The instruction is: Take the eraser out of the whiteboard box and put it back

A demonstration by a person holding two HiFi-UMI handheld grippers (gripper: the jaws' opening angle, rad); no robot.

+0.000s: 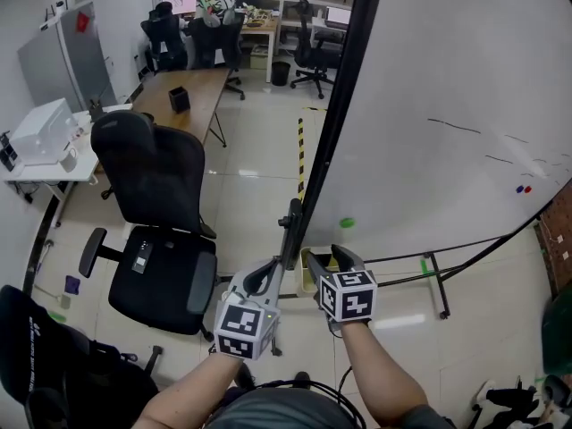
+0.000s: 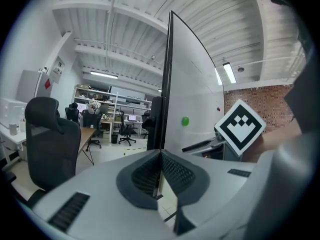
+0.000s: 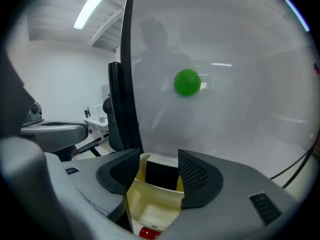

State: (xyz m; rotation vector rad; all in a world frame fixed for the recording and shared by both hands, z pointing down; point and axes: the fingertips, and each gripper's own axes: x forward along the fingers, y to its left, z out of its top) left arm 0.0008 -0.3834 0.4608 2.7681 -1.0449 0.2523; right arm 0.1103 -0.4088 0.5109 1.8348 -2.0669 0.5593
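Right gripper view: the right gripper (image 3: 159,160) is released, jaws wide apart either side of the black eraser (image 3: 161,176). It's standing in the cream box (image 3: 150,206) at lower middle, under the whiteboard (image 3: 235,49). The left gripper (image 2: 161,158) is clenched.

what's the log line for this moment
right gripper: open, over box | eraser: in box, not gripped | left gripper: shut, by whiteboard edge

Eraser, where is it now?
In the right gripper view the eraser stands in the cream box below the whiteboard, ahead of the open right claw.
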